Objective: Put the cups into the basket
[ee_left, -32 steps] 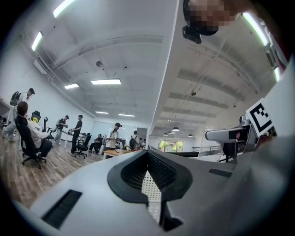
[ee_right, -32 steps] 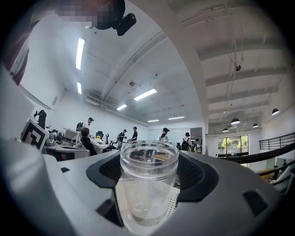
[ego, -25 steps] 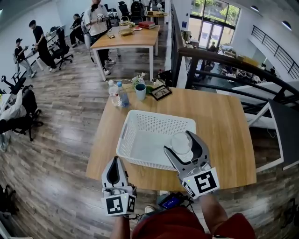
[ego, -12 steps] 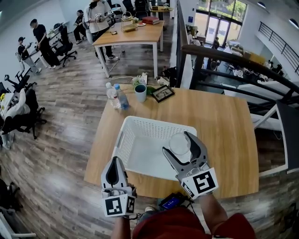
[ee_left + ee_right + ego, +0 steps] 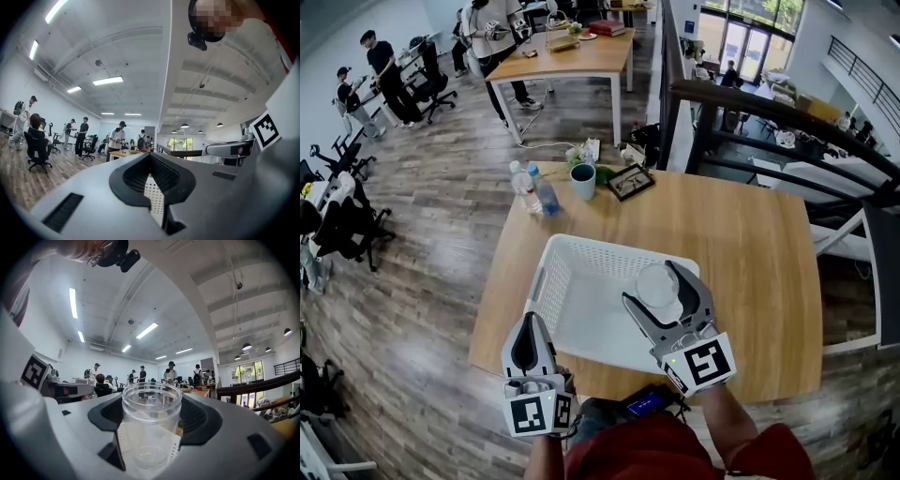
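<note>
While the left claw hangs closed and empty off the counter's near edge, the right claw clamps an upright clear cup over the white basket

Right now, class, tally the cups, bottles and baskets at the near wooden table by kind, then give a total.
Cups: 2, the clear cup in the right gripper and the teal cup.
Bottles: 2, the pale bottle and the blue bottle.
Baskets: 1, the white basket.
Total: 5.
</note>
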A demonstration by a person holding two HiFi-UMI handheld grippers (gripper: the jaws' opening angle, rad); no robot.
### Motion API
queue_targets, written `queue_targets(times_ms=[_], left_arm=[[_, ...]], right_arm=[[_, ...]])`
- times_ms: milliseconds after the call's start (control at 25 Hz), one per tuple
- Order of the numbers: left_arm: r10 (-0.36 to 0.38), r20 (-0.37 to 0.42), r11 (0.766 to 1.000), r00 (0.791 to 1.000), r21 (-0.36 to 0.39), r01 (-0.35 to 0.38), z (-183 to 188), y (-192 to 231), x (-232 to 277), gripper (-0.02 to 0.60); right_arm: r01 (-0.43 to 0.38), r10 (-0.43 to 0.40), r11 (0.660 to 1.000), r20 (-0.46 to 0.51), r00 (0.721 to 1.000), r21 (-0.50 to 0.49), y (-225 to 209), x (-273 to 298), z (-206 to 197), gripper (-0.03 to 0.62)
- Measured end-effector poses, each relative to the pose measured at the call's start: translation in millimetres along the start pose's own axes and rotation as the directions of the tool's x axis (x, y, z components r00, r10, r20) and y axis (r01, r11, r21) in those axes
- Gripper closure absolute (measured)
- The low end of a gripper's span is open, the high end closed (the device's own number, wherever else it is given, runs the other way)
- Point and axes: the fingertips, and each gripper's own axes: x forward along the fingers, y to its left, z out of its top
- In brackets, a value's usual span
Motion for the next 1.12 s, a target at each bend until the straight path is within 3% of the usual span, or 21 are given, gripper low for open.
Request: queue_targets(times_ms=[560, 1120], left_arm=[[-0.061, 0.012, 0.998, 0.998, -0.027, 0.061, 2.6, 32.7, 13.5, 0.581], [-0.048, 0.016, 0.998, 0.999, -0.04, 0.048, 7.8, 57.9, 13.0, 0.581]], right_arm=[[0.042, -0.044, 0.998, -0.051, 0.998, -0.05, 24.7, 30.6, -3.9, 0.238], [-0.005, 0.003, 1.0, -0.076, 0.997, -0.028, 41.3, 66.5, -14.0, 0.238]])
